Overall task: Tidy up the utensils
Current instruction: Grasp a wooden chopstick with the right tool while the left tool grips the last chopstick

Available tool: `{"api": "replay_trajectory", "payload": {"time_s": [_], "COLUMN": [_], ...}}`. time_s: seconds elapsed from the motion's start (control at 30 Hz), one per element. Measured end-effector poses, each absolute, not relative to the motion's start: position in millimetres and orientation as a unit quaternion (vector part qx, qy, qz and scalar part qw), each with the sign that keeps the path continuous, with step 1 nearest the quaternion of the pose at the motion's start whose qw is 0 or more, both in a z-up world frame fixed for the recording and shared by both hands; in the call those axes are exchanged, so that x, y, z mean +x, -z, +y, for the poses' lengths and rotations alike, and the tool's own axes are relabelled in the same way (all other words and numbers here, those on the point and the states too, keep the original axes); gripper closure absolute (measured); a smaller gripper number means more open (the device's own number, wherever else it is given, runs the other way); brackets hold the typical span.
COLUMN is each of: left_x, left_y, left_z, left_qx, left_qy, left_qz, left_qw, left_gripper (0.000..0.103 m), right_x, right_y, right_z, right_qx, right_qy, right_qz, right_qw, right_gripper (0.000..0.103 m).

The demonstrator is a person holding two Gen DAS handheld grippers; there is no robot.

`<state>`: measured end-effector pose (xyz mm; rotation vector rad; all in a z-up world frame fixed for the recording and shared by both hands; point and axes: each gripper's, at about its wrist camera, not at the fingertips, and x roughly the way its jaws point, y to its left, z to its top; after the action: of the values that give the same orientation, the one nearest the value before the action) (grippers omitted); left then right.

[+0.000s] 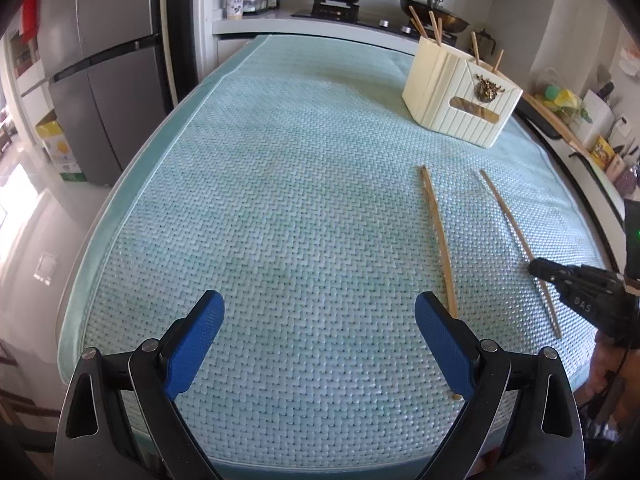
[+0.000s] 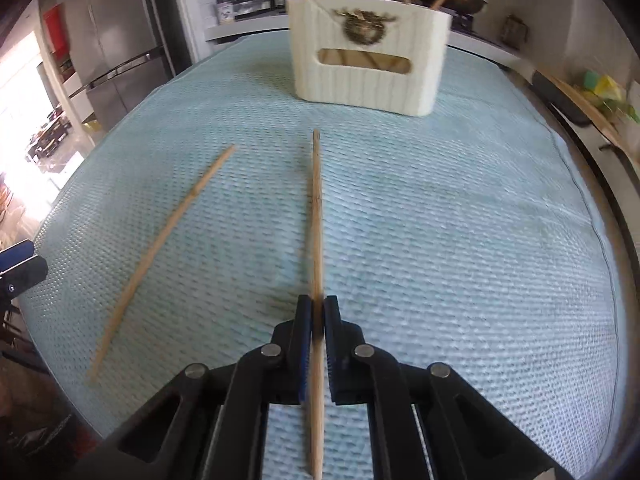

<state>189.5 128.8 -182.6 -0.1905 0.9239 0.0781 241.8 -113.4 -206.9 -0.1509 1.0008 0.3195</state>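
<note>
Holding one wooden chopstick (image 2: 316, 216) in my right gripper (image 2: 318, 312), blue pads pinched tight against its sides near the thicker end, its tip pointing toward the cream utensil holder (image 2: 368, 76).

Stored: several chopsticks (image 1: 434, 26) upright in the holder at the far side of the woven mint-green mat (image 1: 280, 200).

Outstanding: the clamped chopstick, low over the mat; a second chopstick (image 1: 438, 236) lying loose to its left.

Idle: my left gripper (image 1: 320, 320), spread wide, nothing between its pads.

Estimate: mostly done, two pieces left.
</note>
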Motion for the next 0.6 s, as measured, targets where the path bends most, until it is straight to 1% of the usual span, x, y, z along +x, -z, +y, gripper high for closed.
{"api": "replay_trajectory", "payload": {"time_s": [0.17,0.23,0.3,0.37,0.53,0.57,0.6], "left_x": [197,202,206,211,231,237,242], "left_y": [183,182,180,178,182,185,188], "left_z": [115,109,104,97,82,80,79], "left_qx": [-0.08,-0.076,-0.073,-0.07,-0.054,-0.052,-0.05], "left_qy": [-0.02,-0.01,0.001,0.013,0.04,0.041,0.044], "left_qz": [0.451,0.452,0.452,0.454,0.467,0.472,0.476], "left_qw": [0.889,0.889,0.889,0.888,0.881,0.879,0.877], "left_gripper": [0.006,0.006,0.006,0.006,0.006,0.006,0.006], "right_x": [228,224,223,228,236,239,242], "right_y": [205,205,206,206,202,201,200], "right_z": [-164,-181,-191,-191,-188,-182,-175], "right_qx": [-0.039,-0.023,-0.016,-0.013,-0.013,-0.02,-0.028], "right_qy": [-0.118,-0.116,-0.115,-0.116,-0.143,-0.149,-0.153], "right_qz": [0.482,0.481,0.478,0.477,0.474,0.473,0.472], "right_qw": [0.868,0.869,0.871,0.871,0.869,0.868,0.868], "right_gripper": [0.095,0.091,0.079,0.075,0.075,0.074,0.071]}}
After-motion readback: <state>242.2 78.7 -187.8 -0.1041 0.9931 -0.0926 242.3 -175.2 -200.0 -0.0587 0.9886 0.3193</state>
